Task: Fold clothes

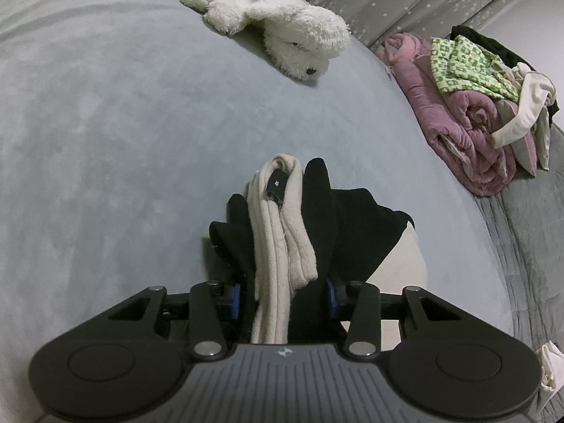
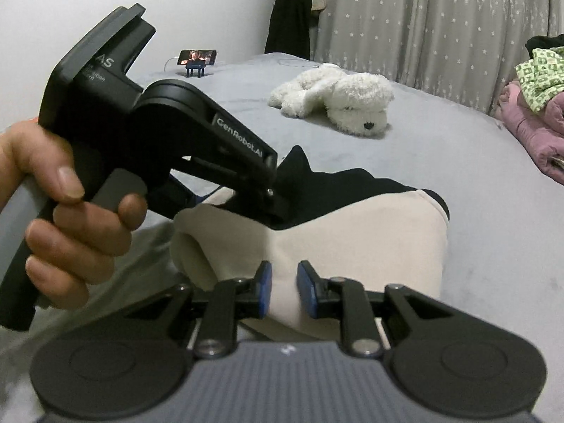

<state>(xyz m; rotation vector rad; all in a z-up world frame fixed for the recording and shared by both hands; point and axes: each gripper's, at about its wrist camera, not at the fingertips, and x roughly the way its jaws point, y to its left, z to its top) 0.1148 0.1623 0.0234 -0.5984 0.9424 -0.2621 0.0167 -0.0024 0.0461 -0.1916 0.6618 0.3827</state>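
A black and cream garment (image 1: 292,225) is bunched up between the jaws of my left gripper (image 1: 283,296), which is shut on it; a small black tag shows on the cream folds. In the right wrist view the same garment (image 2: 352,239) hangs spread over the grey bed (image 2: 458,162). There a hand (image 2: 70,218) holds the left gripper (image 2: 276,208), which pinches the black upper part. My right gripper (image 2: 284,289) sits at the lower cream edge, its blue pads (image 2: 264,289) a narrow gap apart with cream cloth pinched between them.
A white plush dog (image 2: 338,102) lies further back on the bed. A pile of pink, green-patterned and dark clothes (image 1: 486,98) sits at the right edge. A phone on a stand (image 2: 196,60) is at the far side, near a star-patterned curtain (image 2: 423,17).
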